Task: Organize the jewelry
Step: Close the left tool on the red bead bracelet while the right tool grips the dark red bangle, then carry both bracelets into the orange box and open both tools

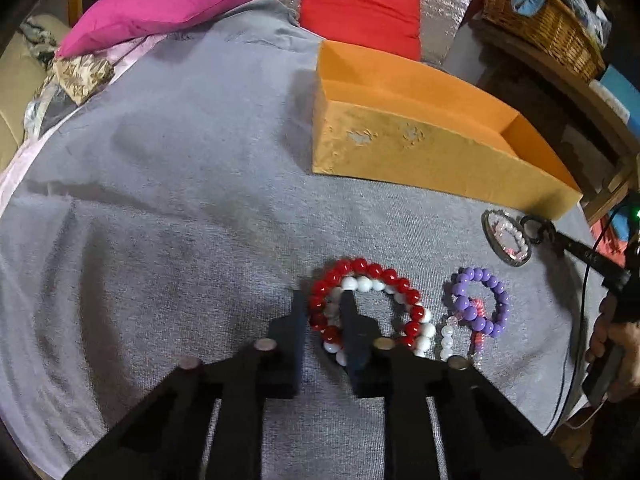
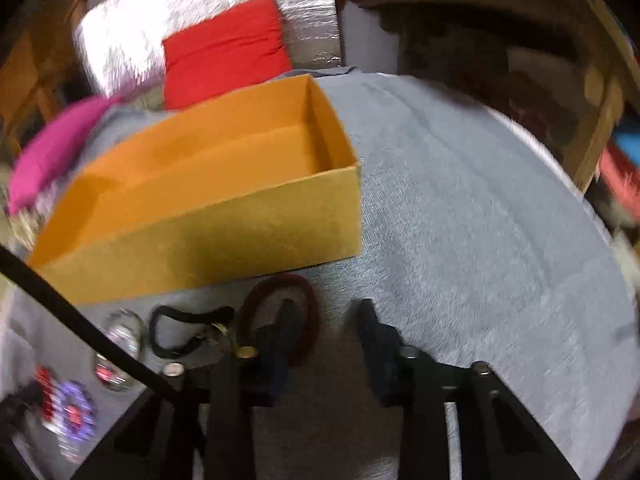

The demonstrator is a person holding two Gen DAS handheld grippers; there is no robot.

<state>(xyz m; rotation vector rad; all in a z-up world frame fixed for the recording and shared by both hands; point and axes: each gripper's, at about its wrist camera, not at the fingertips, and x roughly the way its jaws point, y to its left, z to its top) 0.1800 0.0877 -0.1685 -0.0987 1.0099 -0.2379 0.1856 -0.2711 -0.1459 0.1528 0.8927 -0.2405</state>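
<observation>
In the left wrist view my left gripper (image 1: pixel 323 300) is open, its fingers straddling the left side of a red bead bracelet (image 1: pixel 372 270) and a white bead bracelet (image 1: pixel 427 330) lying together on the grey cloth. A purple bead bracelet (image 1: pixel 498 296) with pink and clear beads lies to their right. An open orange box (image 1: pixel 420 152) stands beyond. In the blurred right wrist view my right gripper (image 2: pixel 326 308) is open; its left finger sits inside a dark red hair tie (image 2: pixel 308 288). A black hair tie (image 2: pixel 176 316) lies to its left, before the orange box (image 2: pixel 200 240).
A metal ring around pale beads (image 1: pixel 506 238) lies near the box's right corner. A pink pillow (image 1: pixel 160 8) and a red cushion (image 1: pixel 360 8) lie at the back. A wicker basket (image 1: pixel 548 20) stands on a wooden shelf at right. Grey cloth (image 2: pixel 480 220) spreads right of the box.
</observation>
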